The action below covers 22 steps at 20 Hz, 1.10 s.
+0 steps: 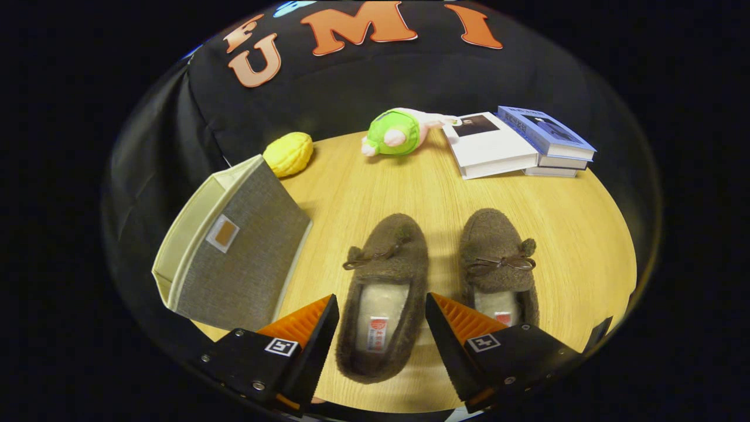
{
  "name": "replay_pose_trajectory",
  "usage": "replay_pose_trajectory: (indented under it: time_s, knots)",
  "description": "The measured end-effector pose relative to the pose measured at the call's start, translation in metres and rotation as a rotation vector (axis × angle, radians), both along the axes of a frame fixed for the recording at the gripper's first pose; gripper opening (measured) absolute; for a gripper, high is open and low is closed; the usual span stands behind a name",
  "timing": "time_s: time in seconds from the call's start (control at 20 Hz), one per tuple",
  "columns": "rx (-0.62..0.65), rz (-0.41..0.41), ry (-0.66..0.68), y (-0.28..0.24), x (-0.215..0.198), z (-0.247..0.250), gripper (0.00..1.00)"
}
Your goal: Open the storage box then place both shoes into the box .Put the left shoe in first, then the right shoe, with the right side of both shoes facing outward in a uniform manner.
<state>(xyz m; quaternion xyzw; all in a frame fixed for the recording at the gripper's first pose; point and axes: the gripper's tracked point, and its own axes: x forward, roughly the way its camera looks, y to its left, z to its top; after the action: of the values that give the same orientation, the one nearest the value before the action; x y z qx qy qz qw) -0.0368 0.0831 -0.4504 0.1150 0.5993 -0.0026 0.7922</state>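
Two brown fuzzy slippers lie side by side on the round wooden table, toes pointing away from me. The left shoe lies with its heel part between my fingers; the right shoe sits just beyond the right finger. My gripper is open, hovering over the left shoe's opening, with neither finger touching it. The grey fabric storage box stands at the table's left edge beside the left finger, its cream interior showing at its left side.
At the far side of the table lie a yellow lemon-like toy, a green and pink plush toy, a white book and a stack of blue-covered books. Bare wood lies between the shoes and these.
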Motion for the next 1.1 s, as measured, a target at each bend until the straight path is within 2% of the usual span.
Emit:
replay_pose_trajectory:
  time_s: [0.2, 0.4, 0.45, 0.6, 0.65, 0.75, 0.85, 1.1]
  knots:
    - [0.013, -0.029, 0.033, 0.0, 0.003, -0.026, 0.8]
    - [-0.07, -0.003, 0.013, -0.006, 0.013, -0.046, 0.62]
    - [-0.089, 0.002, 0.009, -0.008, 0.014, -0.051, 0.54]
    - [-0.121, -0.004, -0.003, -0.012, 0.017, -0.054, 0.4]
    - [-0.135, -0.014, -0.004, -0.016, 0.018, -0.055, 0.3]
    - [-0.114, -0.048, 0.006, -0.016, 0.018, -0.054, 0.14]
    - [-0.046, -0.1, 0.013, -0.009, 0.022, -0.047, 0.06]
    - [-0.054, -0.081, -0.032, 0.003, 0.038, -0.018, 0.04]
